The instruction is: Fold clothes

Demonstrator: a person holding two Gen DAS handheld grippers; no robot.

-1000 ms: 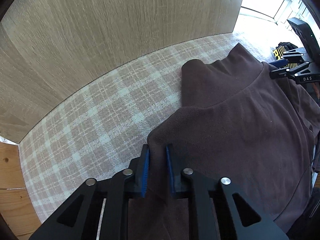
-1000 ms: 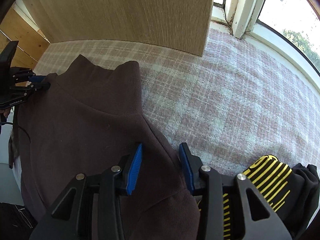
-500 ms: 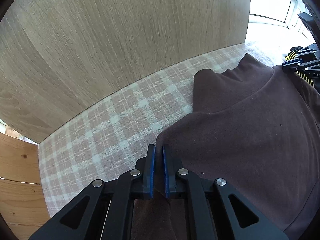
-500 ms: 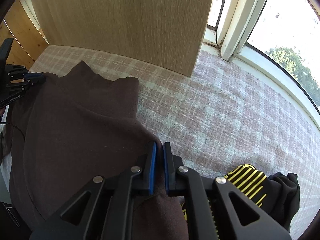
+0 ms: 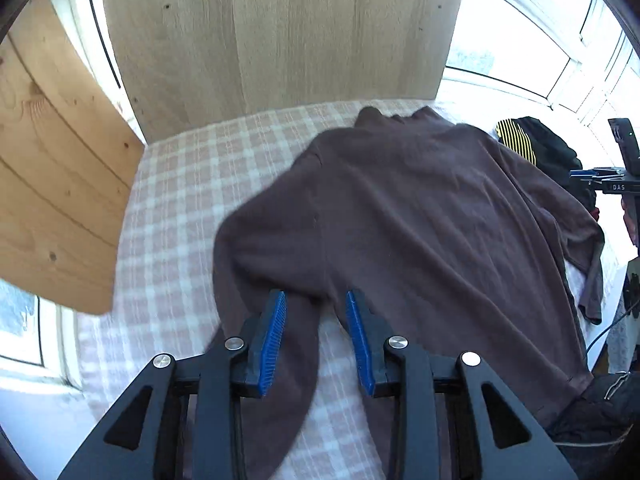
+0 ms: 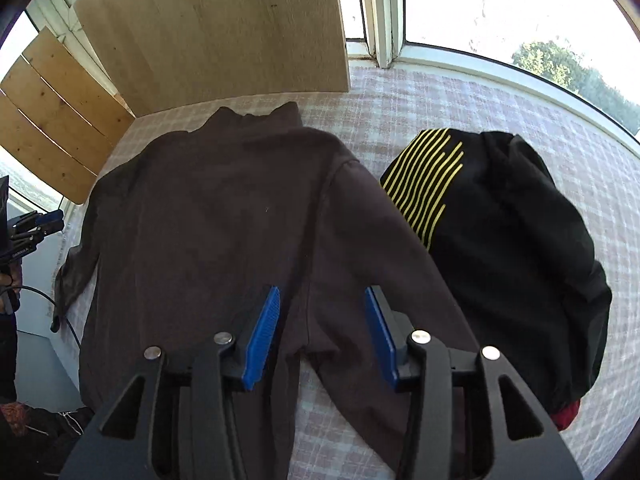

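Observation:
A dark brown long-sleeved top (image 5: 420, 220) (image 6: 224, 208) lies flat on the checked cover (image 5: 176, 200), collar toward the wooden board. Its sleeves run down alongside the body. My left gripper (image 5: 316, 300) hovers above the armpit where the left sleeve meets the body; its jaws are opening and the blue pads press on nothing. My right gripper (image 6: 320, 298) hangs over the right sleeve and side seam, jaws also opening, with no cloth pinched. Each gripper shows at the edge of the other's view: the right gripper (image 5: 600, 180), the left gripper (image 6: 36, 224).
A black garment with yellow stripes (image 6: 492, 240) (image 5: 532, 148) lies bunched to the right of the top. A pale wooden board (image 5: 272, 32) stands at the far edge, with wooden slats (image 5: 48, 184) on the left. Bright windows (image 6: 500, 8) ring the cover. A cable (image 6: 60, 308) hangs at the left edge.
Both grippers were shut on the top's shoulders, then let go, opened and pulled back and up toward the hem. The whole top now lies spread in view.

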